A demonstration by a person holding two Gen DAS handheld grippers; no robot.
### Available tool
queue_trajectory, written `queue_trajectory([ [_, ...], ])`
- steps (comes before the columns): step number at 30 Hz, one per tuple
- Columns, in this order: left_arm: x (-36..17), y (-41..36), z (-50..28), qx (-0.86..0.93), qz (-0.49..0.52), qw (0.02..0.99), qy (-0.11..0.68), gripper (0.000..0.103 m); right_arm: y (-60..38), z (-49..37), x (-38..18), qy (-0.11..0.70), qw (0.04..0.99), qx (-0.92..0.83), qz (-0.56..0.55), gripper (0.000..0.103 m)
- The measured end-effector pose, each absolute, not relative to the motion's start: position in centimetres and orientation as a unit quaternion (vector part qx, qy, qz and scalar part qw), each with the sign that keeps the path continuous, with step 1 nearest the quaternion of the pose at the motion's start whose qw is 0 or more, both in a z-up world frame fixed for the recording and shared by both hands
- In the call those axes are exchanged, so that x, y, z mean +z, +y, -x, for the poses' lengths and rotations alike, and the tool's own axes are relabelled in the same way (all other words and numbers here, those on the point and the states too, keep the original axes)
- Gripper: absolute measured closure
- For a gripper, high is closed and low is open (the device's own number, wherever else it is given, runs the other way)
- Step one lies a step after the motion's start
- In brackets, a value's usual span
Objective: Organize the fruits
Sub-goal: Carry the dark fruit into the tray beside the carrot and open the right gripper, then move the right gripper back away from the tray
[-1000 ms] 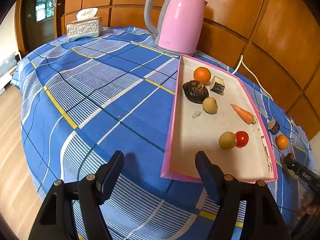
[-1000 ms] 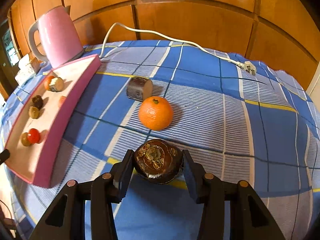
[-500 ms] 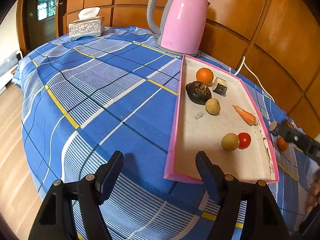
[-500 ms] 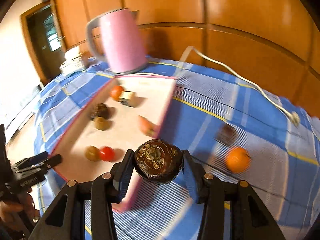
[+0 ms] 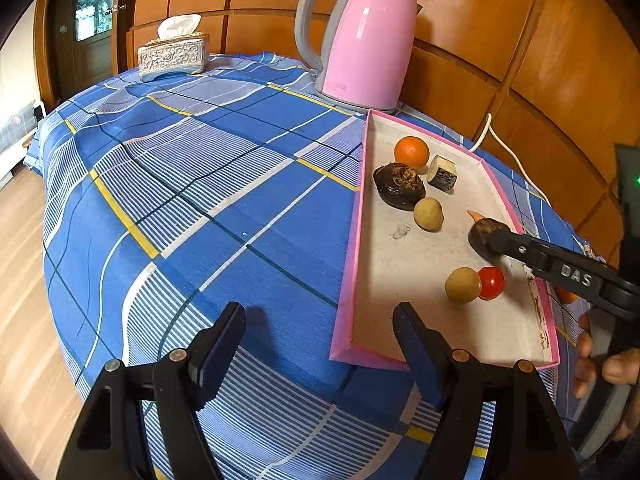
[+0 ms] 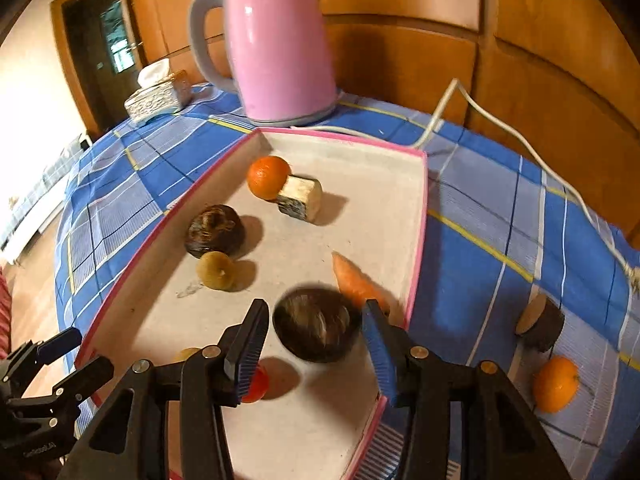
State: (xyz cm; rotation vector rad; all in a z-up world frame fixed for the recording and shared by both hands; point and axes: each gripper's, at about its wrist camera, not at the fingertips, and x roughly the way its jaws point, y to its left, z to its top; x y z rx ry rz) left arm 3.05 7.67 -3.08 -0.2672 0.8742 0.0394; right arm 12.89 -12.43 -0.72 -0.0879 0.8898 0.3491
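The right gripper (image 6: 316, 344) hangs over the pink-rimmed tray (image 6: 416, 240), and its jaws have just been opening: the dark brown, rough-skinned round fruit (image 6: 316, 330) sits between the blue pads (image 6: 246, 344) with a gap showing on each side, released rather than gripped, and motion-blurred. In the left wrist view the same fruit (image 5: 482, 234) shows at the tip of the right gripper (image 5: 496, 240) above the tray's (image 5: 352, 240) right half, just in front of the carrot (image 5: 474, 215).

On the tray floor lie an orange (image 6: 267, 176) touching a cut stub of pale-fleshed, dark-skinned root (image 6: 301, 198), a second dark brown fruit (image 6: 215, 231), 2 tan round fruits (image 5: 428, 214) (image 5: 463, 285), and a red tomato (image 5: 491, 283) touching the nearer tan one. Off the tray, on the blue checked tabletop (image 6: 500, 216), rest another cut stub (image 6: 540, 322) and another orange (image 6: 556, 384), near each other.

The left gripper (image 5: 320, 340) hovers over the cloth beside the tray's near left corner, jaws wide and holding nothing. A pink kettle (image 5: 360, 40) and a tissue box (image 5: 173, 54) stand farther back.
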Motion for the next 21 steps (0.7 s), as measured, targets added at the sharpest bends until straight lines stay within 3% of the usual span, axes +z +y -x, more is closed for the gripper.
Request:
queue_trajectory([
  [21,-2.9,7.3,-2.7,0.017,0.122,0.899,0.420,0.026,-16.4,-7.4,1.1,0.387,0.911,0.142,0.008,0.047],
])
